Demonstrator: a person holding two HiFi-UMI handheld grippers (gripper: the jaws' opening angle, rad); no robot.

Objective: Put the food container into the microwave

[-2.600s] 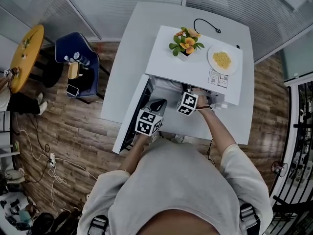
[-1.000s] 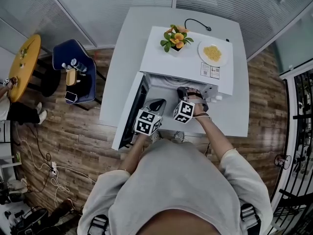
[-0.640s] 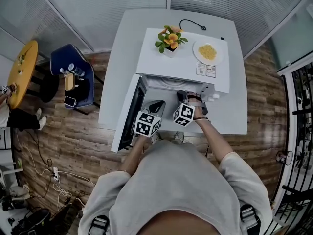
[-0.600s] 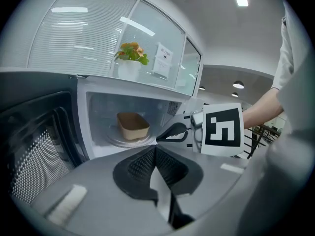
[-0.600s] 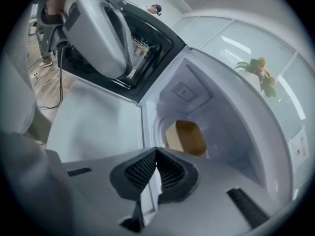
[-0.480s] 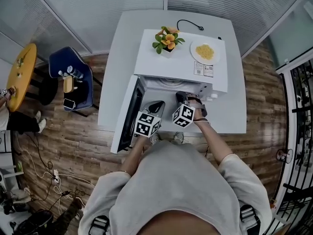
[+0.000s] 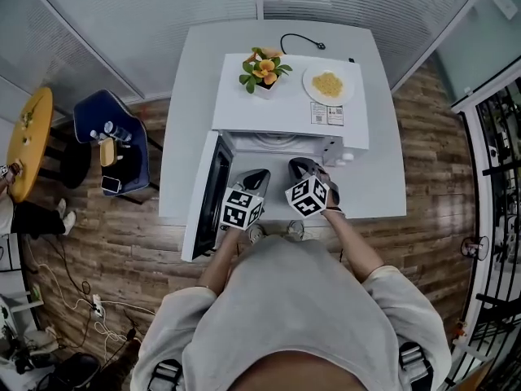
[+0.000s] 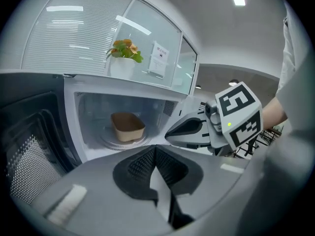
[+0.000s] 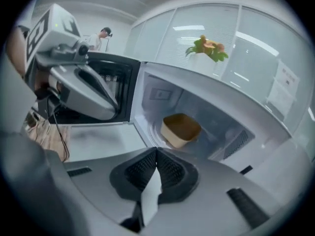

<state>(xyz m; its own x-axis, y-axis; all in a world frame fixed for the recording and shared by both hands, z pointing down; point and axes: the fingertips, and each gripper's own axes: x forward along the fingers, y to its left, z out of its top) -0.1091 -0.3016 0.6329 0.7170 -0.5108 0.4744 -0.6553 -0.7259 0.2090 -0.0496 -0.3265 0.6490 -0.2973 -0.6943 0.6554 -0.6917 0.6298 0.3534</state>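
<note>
The container sits inside the open microwave, near the centre of the frame. The left gripper and right gripper hover before it, jaws together, empty.

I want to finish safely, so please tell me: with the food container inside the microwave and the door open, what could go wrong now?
1. The door stands open, and the left tongs and the right tongs hang shut in its path; swinging it could strike them.
2. A hard push may shake the microwave, so the potted plant or the plate of food on top could slide.
</note>
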